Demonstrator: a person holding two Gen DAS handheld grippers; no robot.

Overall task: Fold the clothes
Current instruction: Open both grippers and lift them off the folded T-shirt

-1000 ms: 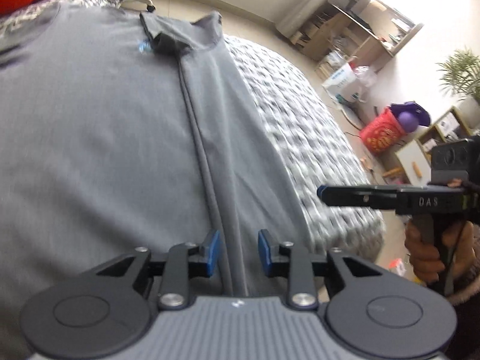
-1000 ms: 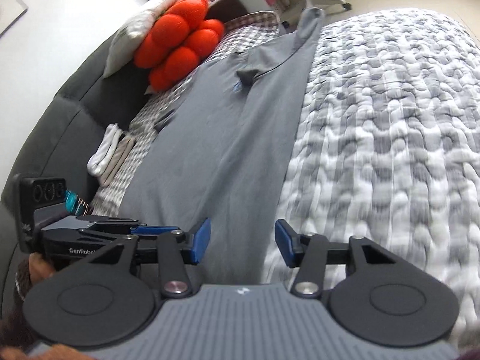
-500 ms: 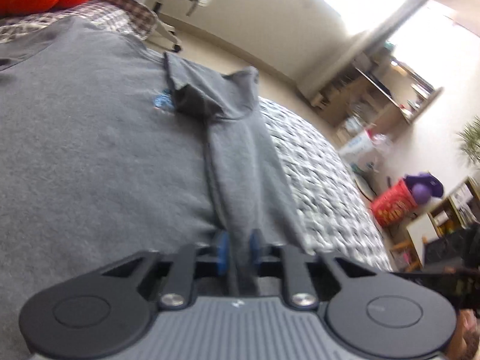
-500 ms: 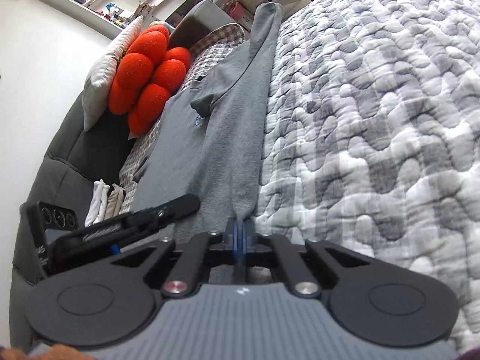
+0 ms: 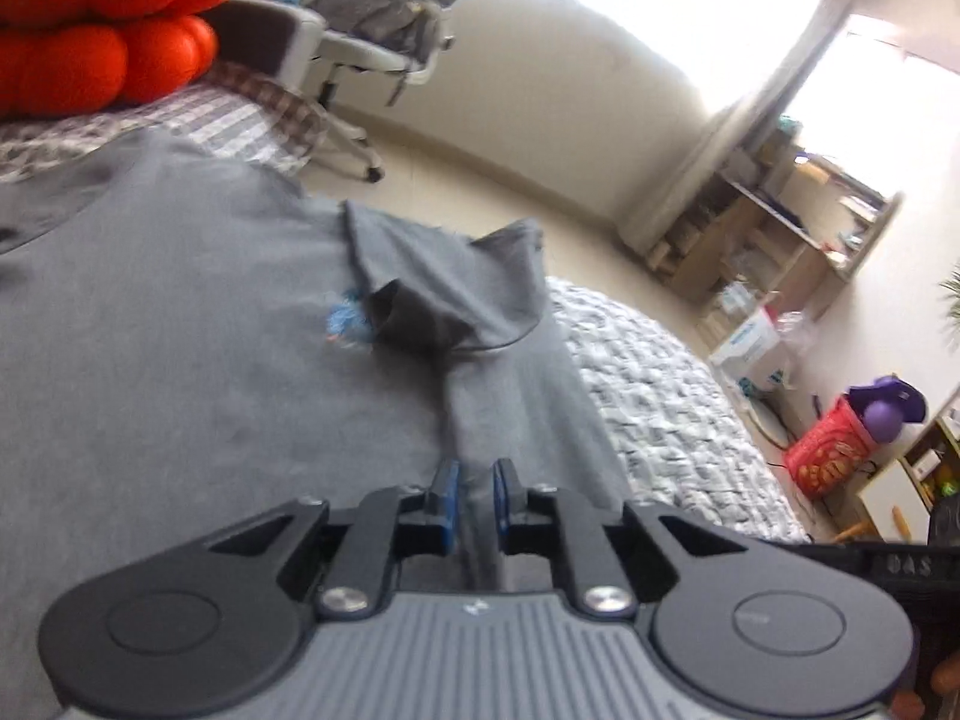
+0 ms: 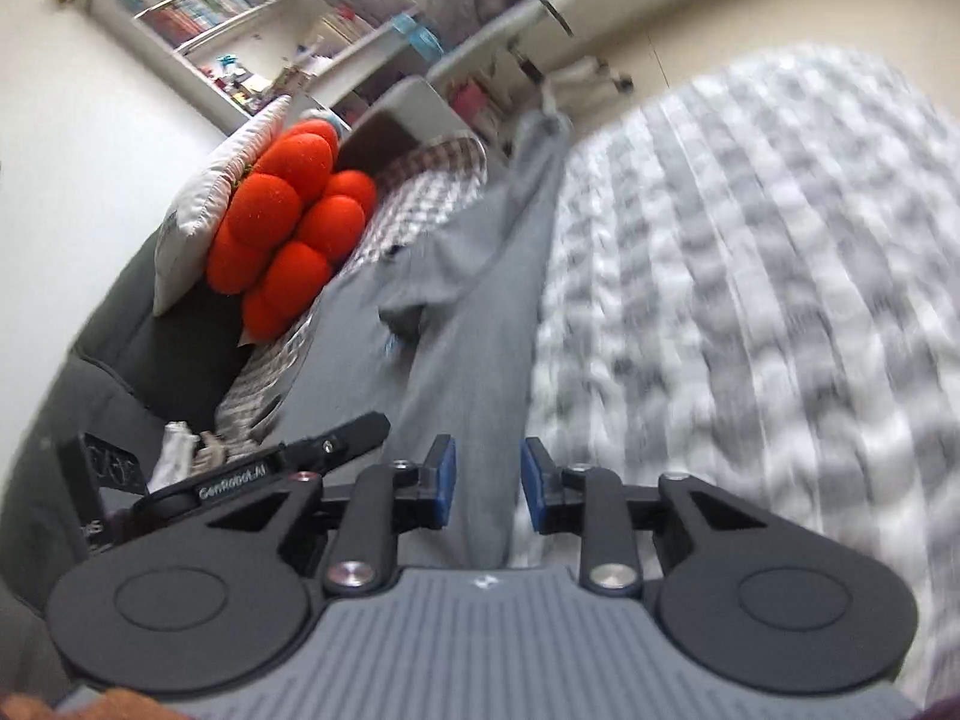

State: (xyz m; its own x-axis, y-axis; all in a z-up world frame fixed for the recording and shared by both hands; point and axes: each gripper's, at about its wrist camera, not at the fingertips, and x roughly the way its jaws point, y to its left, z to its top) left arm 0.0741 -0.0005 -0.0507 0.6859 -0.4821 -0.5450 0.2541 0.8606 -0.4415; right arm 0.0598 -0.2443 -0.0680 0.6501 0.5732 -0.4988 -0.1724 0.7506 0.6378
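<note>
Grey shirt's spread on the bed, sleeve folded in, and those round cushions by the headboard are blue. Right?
Not quite. The round cushions are orange-red, as the right wrist view shows. The rest holds: the grey shirt lies on the bed, sleeve folded in.

A bed [image 6: 750,312] with a grey-and-white quilt carries a grey shirt [image 5: 198,372] spread flat, an orange cushion [image 6: 282,222] and a white pillow [image 6: 198,204] near its head.
</note>
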